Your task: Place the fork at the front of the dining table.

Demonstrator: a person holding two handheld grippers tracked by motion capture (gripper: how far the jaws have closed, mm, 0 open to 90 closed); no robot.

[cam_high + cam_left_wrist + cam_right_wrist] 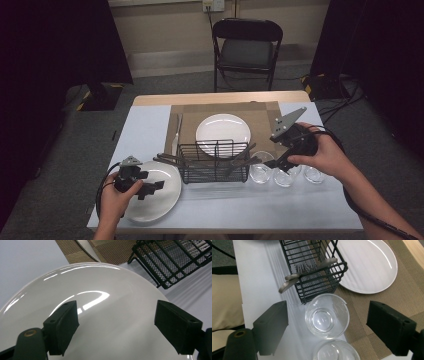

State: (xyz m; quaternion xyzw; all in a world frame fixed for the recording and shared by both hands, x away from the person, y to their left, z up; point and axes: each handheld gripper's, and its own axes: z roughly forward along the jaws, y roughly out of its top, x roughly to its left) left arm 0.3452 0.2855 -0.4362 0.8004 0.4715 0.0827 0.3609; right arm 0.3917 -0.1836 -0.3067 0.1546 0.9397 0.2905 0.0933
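Nearest to me is the near plate (152, 197), at the table's front left corner. My left gripper (150, 189) hangs over it with its jaws spread wide and nothing between them; in the left gripper view the plate (110, 315) lies under both pads, empty and glossy. Just beyond its rim stands the basket (214, 162), a black wire one. It holds cutlery whose handles stick out over both ends; I cannot tell which pieces they are.

My right gripper (274, 162) is also spread and holds nothing. It hovers over the glass (261, 171) next to the basket; in the right gripper view that glass (327, 316) sits between the pads, upright and empty, not touched. A second glass (335, 351) stands just beside it. Past the basket a far plate (222, 131) lies empty on the mat (262, 116).
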